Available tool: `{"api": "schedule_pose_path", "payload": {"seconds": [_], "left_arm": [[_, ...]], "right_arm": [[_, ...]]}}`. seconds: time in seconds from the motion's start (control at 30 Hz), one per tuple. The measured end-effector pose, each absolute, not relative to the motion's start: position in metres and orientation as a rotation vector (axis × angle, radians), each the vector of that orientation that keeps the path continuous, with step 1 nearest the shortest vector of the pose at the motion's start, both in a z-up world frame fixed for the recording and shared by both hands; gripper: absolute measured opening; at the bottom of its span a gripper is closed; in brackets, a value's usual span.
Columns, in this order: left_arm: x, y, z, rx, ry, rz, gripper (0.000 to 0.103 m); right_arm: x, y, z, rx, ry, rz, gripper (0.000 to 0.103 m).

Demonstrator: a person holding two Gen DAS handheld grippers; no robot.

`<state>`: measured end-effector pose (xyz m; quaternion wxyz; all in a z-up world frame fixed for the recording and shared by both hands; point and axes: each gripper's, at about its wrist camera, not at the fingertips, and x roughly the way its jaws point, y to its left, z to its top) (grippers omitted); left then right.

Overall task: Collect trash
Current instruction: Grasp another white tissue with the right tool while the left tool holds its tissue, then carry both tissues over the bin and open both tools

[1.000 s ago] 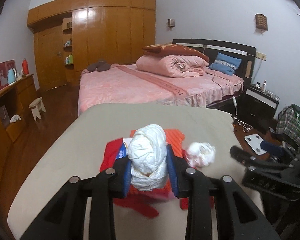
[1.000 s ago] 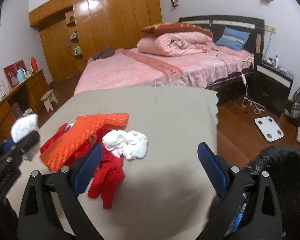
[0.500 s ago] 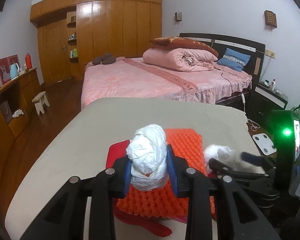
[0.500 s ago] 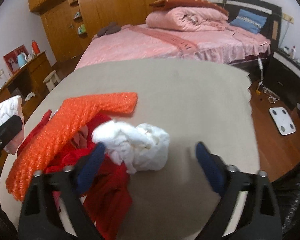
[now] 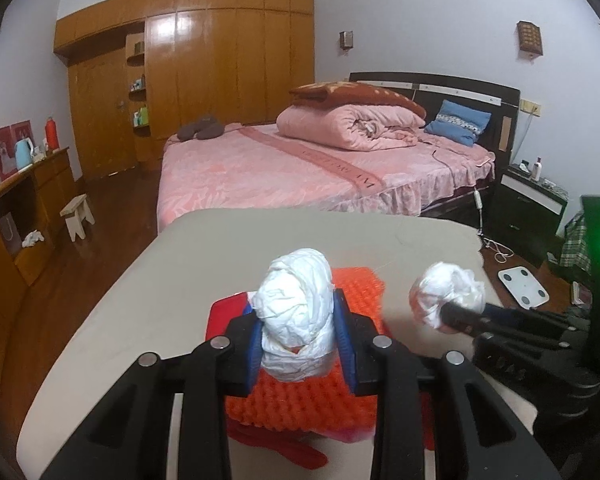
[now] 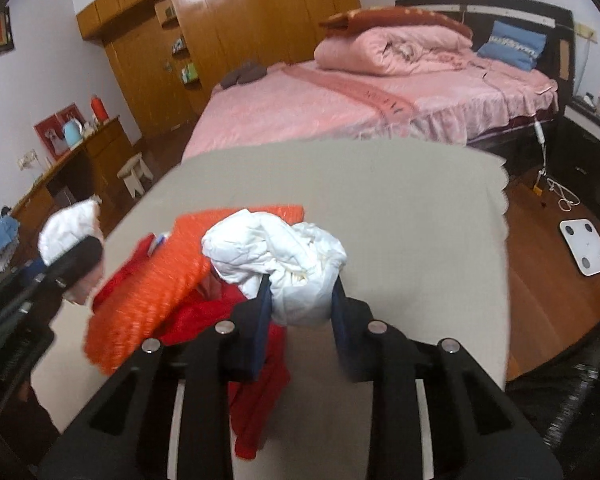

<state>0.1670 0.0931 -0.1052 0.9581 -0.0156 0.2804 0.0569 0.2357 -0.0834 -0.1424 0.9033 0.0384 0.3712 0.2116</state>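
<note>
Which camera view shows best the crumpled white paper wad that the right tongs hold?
The right wrist view. There the crumpled white paper wad fills the middle, pressed between the right tongs, whose jaws have just been closing on it. In the left wrist view the same wad is smaller, at the side, partly hidden by a black fingertip.

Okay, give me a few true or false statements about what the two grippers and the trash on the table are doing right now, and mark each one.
1. The left gripper is closed on a white paper wad. True.
2. The right gripper is empty. False: its pads press on a second white wad; its jaws have just been closing.
3. An orange textured sheet lies on the table. True.
4. The red wrappers lie on the floor. False: they lie on the table.
</note>
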Motion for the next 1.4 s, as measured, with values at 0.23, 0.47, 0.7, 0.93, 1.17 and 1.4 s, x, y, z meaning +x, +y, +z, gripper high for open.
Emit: {"api": "schedule_pose_path", "payload": {"seconds": [0.23,0.47,0.7,0.93,1.17,1.4], "left_arm": [[0.152,0.07,-0.084,-0.02,0.537,0.073,0.031],[0.135,0.038,-0.07,-0.01,0.516,0.0,0.031],[0.119,0.0,-0.064,-0.009,0.51,-0.087,0.031],[0.106,-0.038,-0.062,0.0,0.498,-0.183,0.032],[0.1,-0.079,-0.06,0.031,0.488,-0.279,0.032],[0.104,-0.118,-0.06,0.051,0.488,-0.368,0.032]], "right_arm": [[0.21,-0.111,-0.111,0.102,0.709,0.424,0.027],[0.175,-0.142,-0.092,0.102,0.675,0.386,0.027],[0.141,-0.184,-0.087,0.112,0.667,0.31,0.027],[0.111,-0.232,-0.089,0.123,0.666,0.207,0.027],[0.086,-0.273,-0.092,0.136,0.661,0.109,0.027],[0.071,-0.309,-0.095,0.151,0.652,0.023,0.028]]}}
